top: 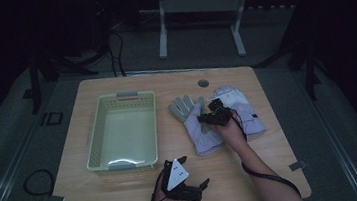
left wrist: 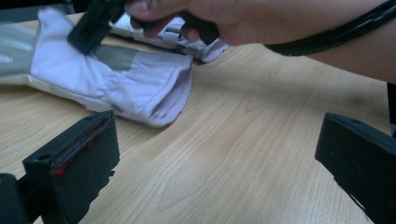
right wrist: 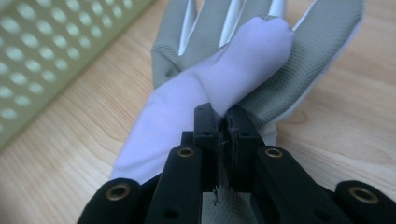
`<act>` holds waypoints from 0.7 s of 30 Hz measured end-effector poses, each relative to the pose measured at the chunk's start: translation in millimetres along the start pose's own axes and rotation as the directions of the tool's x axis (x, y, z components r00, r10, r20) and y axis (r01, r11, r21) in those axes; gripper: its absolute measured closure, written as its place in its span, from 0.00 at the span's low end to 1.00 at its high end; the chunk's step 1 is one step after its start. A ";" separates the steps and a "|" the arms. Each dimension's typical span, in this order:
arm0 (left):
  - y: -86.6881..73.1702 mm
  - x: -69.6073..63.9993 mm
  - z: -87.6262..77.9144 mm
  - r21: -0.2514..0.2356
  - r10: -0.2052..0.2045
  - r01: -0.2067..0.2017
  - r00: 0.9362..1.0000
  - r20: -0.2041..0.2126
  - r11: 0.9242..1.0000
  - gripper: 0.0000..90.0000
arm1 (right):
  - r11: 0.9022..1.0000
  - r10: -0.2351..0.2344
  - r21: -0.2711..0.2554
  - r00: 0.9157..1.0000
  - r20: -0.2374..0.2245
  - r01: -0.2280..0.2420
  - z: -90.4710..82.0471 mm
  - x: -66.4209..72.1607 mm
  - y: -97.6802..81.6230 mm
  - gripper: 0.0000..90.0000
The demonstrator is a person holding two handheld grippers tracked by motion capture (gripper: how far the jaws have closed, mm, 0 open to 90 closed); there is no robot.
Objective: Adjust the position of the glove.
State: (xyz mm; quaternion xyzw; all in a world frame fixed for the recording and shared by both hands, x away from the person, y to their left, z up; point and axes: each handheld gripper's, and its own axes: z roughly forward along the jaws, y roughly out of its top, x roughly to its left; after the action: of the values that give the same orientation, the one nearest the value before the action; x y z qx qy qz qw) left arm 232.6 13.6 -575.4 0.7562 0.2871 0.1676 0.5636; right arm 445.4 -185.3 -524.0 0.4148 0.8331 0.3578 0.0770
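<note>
Dim floor and dark stands surround a pale wooden tabletop, where a pale green perforated plastic basket stands empty on the left half. Just right of it lie two lavender fabric gloves with grey textured palms: the nearer glove lies palm up with its fingers pointing away, and the second glove lies touching it on the far right.

The right tongs are down on the nearer glove, their jaws pressed together on a fold of its lavender fabric; the right gripper view shows the fabric bunched up and rising just ahead of the closed tips, with the grey palm beneath. The glove rests on the wood and looks not yet lifted.

The left tongs wait near the front edge of the tabletop, jaws wide apart and holding nothing; in the left gripper view the glove's cuff lies ahead of them.

The step in hand appears to be the pick-up of the first glove, probably for the basket. The next move calls for a lift high enough to clear the basket wall, a carry leftward, and a release over the open middle. A pinch on one thin fold may slip, so a slow rise seems wise.
</note>
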 end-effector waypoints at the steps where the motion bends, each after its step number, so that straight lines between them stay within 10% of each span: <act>1: 0.0 0.1 0.0 0.000 0.001 -0.001 1.000 -0.001 1.000 0.00 | 1.000 0.002 -0.014 1.000 0.001 -0.002 -4.8 2.4 1.3 0.94; 12: 0.0 -0.7 0.1 -0.002 0.005 -0.005 1.000 -0.007 1.000 0.00 | 0.984 0.043 -0.172 0.999 -0.027 -0.047 -61.0 28.3 7.4 0.95; 21: 0.0 -1.1 0.0 0.002 0.008 -0.008 1.000 -0.009 1.000 0.00 | 0.969 0.136 -0.213 0.990 0.041 -0.125 -80.2 36.4 -18.8 0.95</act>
State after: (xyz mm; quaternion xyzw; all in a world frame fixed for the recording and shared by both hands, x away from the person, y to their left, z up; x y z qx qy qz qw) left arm 231.8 13.0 -575.3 0.7570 0.2868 0.1728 0.5611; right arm 375.9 -208.3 -471.6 0.4680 0.7592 0.4363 0.1196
